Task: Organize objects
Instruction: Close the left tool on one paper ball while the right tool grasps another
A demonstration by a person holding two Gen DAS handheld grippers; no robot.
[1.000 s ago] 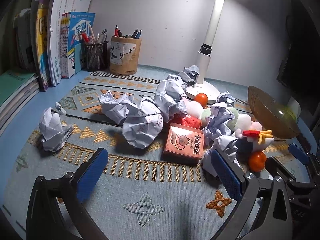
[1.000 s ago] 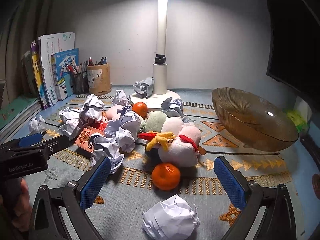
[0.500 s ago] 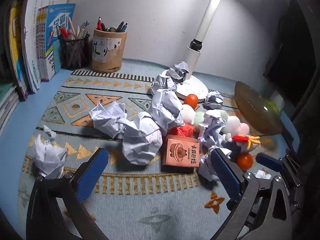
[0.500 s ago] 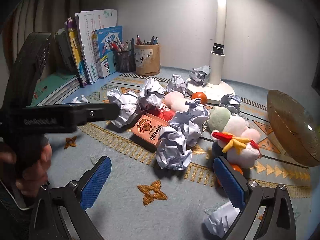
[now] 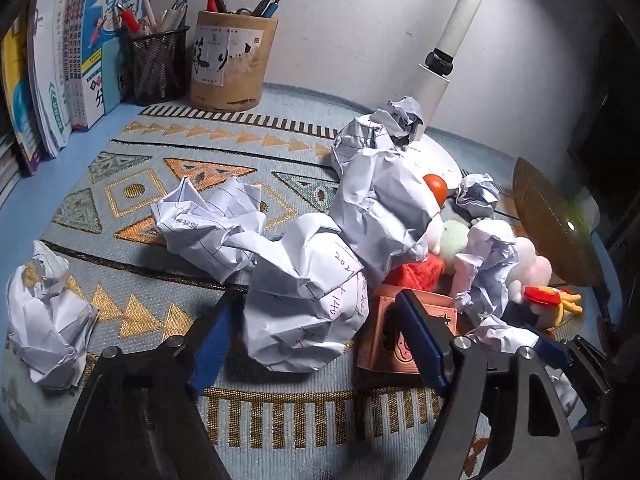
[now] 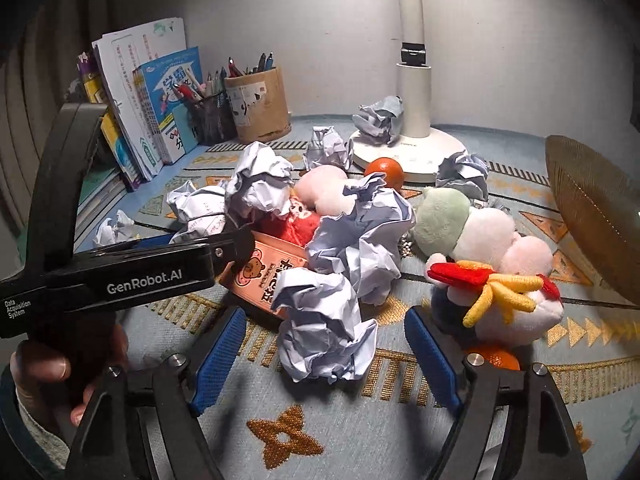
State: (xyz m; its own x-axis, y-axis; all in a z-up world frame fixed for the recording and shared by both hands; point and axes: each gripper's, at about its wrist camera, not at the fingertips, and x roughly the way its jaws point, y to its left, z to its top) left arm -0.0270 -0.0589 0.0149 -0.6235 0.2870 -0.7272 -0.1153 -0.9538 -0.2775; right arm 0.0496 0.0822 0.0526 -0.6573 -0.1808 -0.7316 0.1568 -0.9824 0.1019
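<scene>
Several crumpled paper balls, plush toys, oranges and a pink box lie heaped on a patterned mat. My left gripper (image 5: 318, 338) is open, its blue pads on either side of a large white paper ball (image 5: 304, 300). The pink box (image 5: 404, 336) lies just right of that ball, partly behind the right pad. My right gripper (image 6: 326, 354) is open around a bluish-white paper ball (image 6: 324, 328). A plush chicken (image 6: 500, 296) lies to its right, with an orange (image 6: 494, 358) under it. The left gripper's body (image 6: 132, 276) crosses the right wrist view.
A brown bowl (image 6: 592, 216) stands tilted at the right. A lamp base (image 6: 412, 148) with an orange (image 6: 384, 172) beside it stands behind the heap. Pen holders (image 5: 230, 64) and books (image 5: 60, 64) line the back left. A lone paper ball (image 5: 44, 320) lies left.
Both grippers have moved forward and down toward the heap. The left one now brackets the large white paper ball; the right one brackets the bluish-white ball. Both stay open.
</scene>
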